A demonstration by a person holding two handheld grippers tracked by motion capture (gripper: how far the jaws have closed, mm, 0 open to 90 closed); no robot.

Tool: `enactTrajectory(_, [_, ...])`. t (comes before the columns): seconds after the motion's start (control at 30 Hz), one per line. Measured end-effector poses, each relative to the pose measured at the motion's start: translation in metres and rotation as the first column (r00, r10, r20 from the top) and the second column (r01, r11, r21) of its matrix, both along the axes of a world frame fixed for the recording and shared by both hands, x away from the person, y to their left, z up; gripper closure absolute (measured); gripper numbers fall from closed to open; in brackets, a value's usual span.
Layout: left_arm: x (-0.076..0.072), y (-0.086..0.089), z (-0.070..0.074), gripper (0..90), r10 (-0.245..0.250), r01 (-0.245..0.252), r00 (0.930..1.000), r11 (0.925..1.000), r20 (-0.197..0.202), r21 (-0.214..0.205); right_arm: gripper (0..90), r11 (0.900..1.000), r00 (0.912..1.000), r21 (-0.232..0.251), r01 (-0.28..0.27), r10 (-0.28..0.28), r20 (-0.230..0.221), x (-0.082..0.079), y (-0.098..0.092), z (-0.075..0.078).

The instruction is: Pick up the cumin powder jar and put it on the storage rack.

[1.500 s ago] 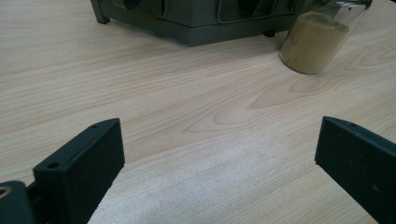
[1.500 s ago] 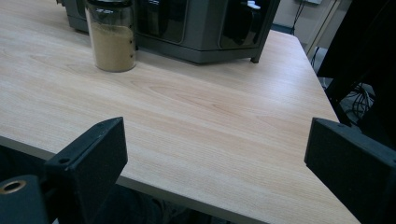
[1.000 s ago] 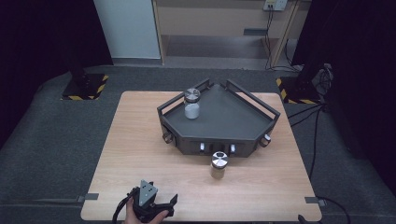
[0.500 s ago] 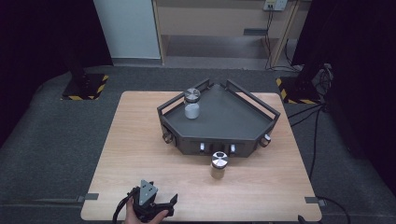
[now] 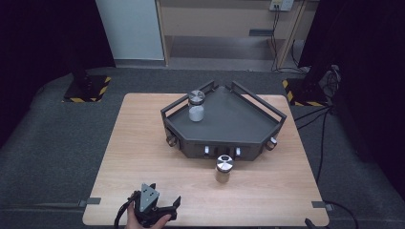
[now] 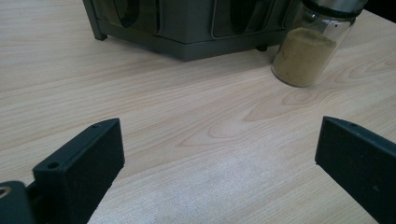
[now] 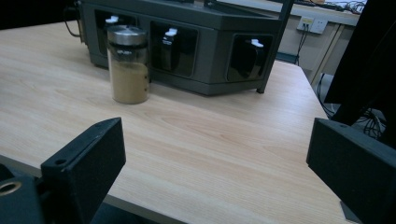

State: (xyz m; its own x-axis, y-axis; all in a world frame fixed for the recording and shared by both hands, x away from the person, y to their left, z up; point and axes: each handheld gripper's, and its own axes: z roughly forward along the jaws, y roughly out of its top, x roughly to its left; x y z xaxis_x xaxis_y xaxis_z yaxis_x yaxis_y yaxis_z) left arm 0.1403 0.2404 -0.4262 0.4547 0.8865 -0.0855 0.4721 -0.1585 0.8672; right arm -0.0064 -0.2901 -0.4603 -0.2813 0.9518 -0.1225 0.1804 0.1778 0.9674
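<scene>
On the wooden surface [image 5: 143, 143] the dark rack [image 5: 224, 119] carries one white-filled jar [image 5: 196, 106]; a brown-powder jar [image 5: 223, 168] stands just before it. My left gripper [image 5: 162, 202] and right gripper [image 7: 215, 163] gape empty; a careless reach could topple the tall brown-powder jar.

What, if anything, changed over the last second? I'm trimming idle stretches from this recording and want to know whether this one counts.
Nothing visibly changed. The left gripper sits at the table's near edge, jaws open, as before; the jar with brown powder stands in front of the dark rack, and the jar with white powder stands on the rack's top.
</scene>
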Motion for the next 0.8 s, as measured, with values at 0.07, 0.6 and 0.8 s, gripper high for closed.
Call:
enactTrajectory(0.07, [0.0, 0.0, 0.0, 0.3, -0.003, 0.003, 1.0, 1.0, 0.002, -0.001, 3.3, 0.9999, 0.9999, 0.014, -0.009, 0.009, 0.008, 0.0, 0.0, 0.002])
enactTrajectory(0.6, [0.001, -0.001, 0.0, 0.3, -0.013, 0.013, 0.9999, 0.9999, -0.001, -0.002, 3.0, 0.9956, 0.9922, -0.017, -0.092, 0.093, 0.082, 0.055, 0.014, 0.032])
enactTrajectory(0.8, [0.001, 0.0, 0.0, 0.3, -0.01, 0.01, 0.9999, 0.9999, -0.005, -0.003, 3.2, 0.991, 0.9885, -0.02, -0.132, 0.133, 0.071, 0.089, 0.025, 0.034])
